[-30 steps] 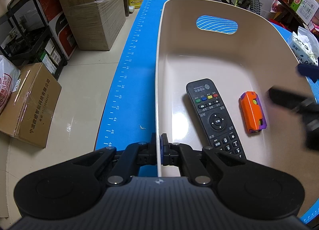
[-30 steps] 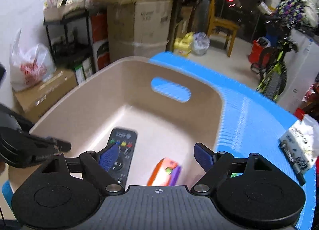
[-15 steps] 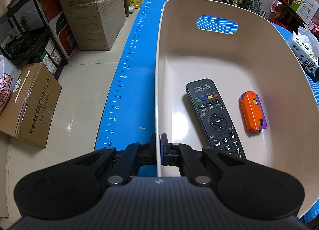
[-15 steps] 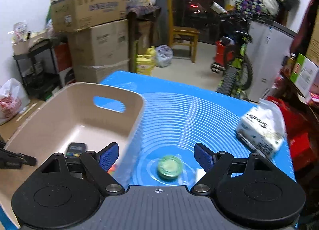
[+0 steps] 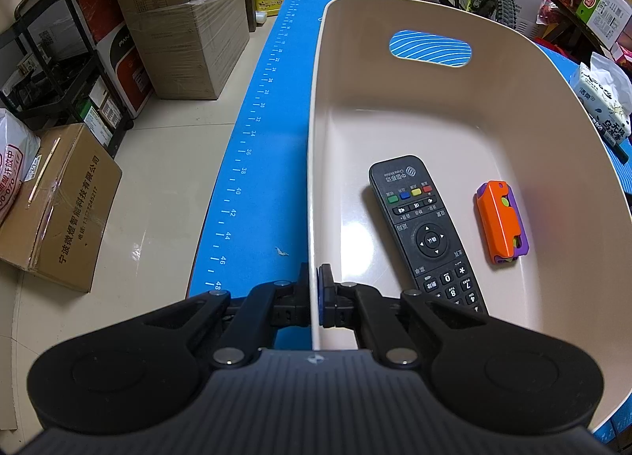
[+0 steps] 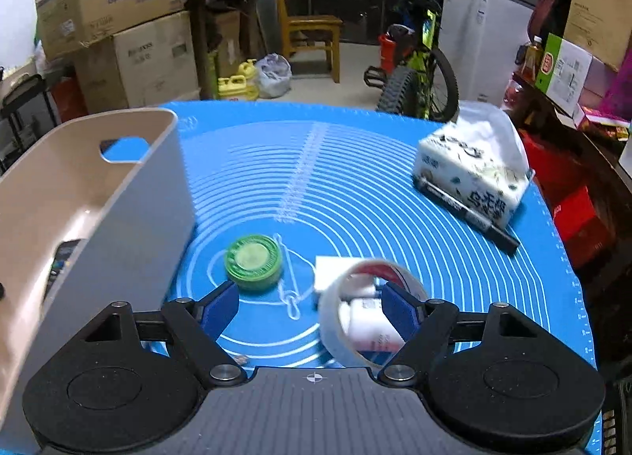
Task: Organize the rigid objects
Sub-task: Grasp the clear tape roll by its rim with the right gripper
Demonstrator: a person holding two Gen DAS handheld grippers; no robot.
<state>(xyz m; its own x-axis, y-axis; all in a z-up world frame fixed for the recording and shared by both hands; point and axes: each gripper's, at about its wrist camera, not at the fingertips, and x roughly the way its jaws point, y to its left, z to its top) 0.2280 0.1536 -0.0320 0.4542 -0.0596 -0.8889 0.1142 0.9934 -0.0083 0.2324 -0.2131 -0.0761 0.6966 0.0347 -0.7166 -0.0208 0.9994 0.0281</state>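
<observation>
Left wrist view: the left gripper [image 5: 315, 299] is pinched tight on the near rim of the beige bin [image 5: 533, 107], one finger inside the wall, one outside. Within the bin a black remote [image 5: 424, 232] lies lengthwise at 12 o'clock from the jaws, an orange-and-purple block [image 5: 501, 224] just beside it at 3 o'clock. On the right wrist view the right gripper [image 6: 312, 307] hangs wide open over the blue mat [image 6: 355, 178], holding nothing; a green round tin [image 6: 252, 261] sits at 11 o'clock, a tape roll [image 6: 369, 313] against the right finger, a tissue pack [image 6: 472, 174] at 2 o'clock
</observation>
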